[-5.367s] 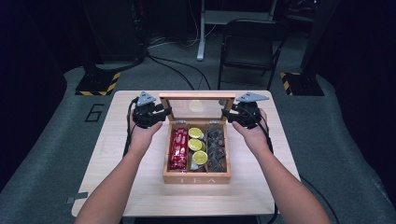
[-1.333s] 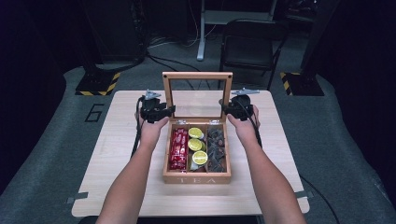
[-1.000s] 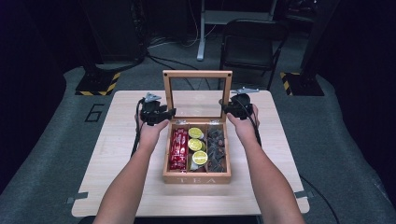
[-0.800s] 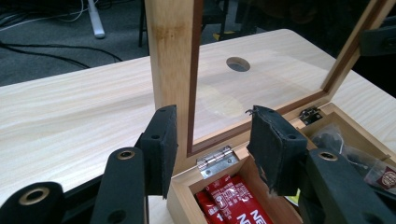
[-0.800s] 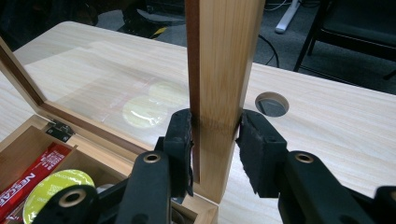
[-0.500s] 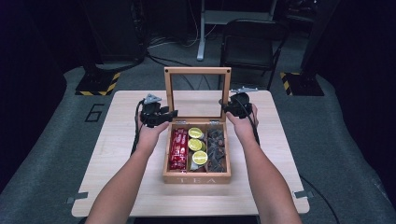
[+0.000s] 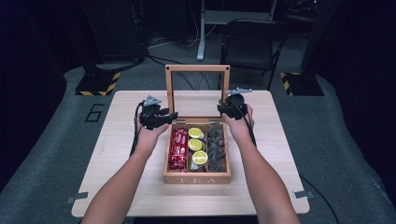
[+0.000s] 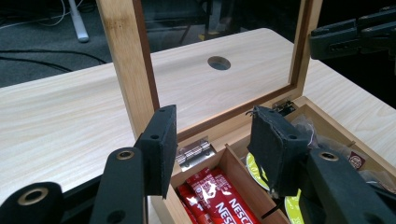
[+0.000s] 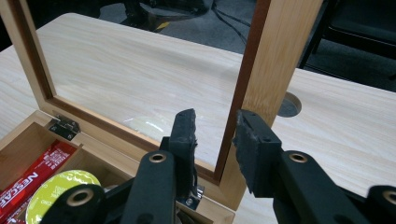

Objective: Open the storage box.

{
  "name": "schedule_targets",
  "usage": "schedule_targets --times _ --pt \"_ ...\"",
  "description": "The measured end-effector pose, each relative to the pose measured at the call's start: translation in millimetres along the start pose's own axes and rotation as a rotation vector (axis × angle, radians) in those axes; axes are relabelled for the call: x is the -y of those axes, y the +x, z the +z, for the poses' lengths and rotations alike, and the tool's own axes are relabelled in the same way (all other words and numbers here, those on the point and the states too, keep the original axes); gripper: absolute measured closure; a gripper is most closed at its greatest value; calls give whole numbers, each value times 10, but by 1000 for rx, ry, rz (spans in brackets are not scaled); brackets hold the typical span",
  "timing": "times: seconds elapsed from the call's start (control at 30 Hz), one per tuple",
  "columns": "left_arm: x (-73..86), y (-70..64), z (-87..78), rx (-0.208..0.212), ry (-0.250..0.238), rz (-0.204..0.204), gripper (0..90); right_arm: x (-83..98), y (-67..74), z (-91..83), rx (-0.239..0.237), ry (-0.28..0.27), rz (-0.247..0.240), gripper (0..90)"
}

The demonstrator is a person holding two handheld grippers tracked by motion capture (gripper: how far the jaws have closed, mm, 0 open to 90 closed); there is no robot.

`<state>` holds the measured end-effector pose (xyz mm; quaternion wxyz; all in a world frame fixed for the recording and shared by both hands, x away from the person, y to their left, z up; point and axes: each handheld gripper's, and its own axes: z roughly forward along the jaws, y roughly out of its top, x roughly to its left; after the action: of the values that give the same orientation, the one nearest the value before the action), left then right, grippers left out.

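Observation:
A wooden tea box (image 7: 196, 178) stands mid-table, and its glass-paned lid (image 7: 197, 68) is raised upright. Inside lie red Nescafe sachets (image 7: 179, 142), lime-green round capsules (image 7: 196, 144) and dark tea bags (image 7: 215, 147). My left gripper (image 7: 168, 116) (image 8: 215, 144) is open at the box's back left corner, above the hinge (image 8: 194, 153) and beside the lid's left post (image 8: 123, 60). My right gripper (image 7: 225, 106) (image 9: 212, 135) is at the lid's right post (image 9: 275, 51). Its jaws are apart; one pad is before the post, the other before the glass, and nothing is pinched.
The light wood table (image 7: 116, 186) has a round cable hole (image 8: 219, 62) behind the lid. The far gripper (image 8: 355, 35) shows at the top right of the left gripper view. A black chair (image 7: 247, 42) and a hazard-striped base (image 7: 98, 86) stand on the floor beyond.
The lid has swung a little further up and back, to nearly vertical. Both hands have stayed about where they were at its lower corners.

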<state>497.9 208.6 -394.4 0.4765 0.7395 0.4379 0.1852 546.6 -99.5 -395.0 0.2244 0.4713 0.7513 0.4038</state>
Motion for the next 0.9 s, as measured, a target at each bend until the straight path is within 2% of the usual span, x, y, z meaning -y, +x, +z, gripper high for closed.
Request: schedule_targets --times 0.03,0.1,0.2,0.4,0.6,0.63,0.67,0.83,0.9 --pt "1 2 -9 0 0 2 511 -1 5 -16 -2 1 11 665" --pt "3 1 -31 7 -6 -2 507 -4 3 -47 -7 -5 9 648" --pt "13 3 -71 10 -1 13 497 -7 13 -101 -14 -17 5 611" --pt "38 30 -125 18 9 17 483 36 60 -150 -48 -11 -3 490" --pt "50 75 -171 10 8 29 471 117 103 -155 -78 -13 -37 411" --pt "57 84 -181 10 11 31 470 128 126 -155 -81 -10 -27 402" --pt "64 93 -186 6 11 33 469 136 139 -151 -89 -9 -46 392" --pt "72 131 -227 19 -2 10 451 155 269 -193 -136 -20 -72 372" --pt "85 130 -242 9 -2 13 446 161 332 -212 -145 -16 -81 368"
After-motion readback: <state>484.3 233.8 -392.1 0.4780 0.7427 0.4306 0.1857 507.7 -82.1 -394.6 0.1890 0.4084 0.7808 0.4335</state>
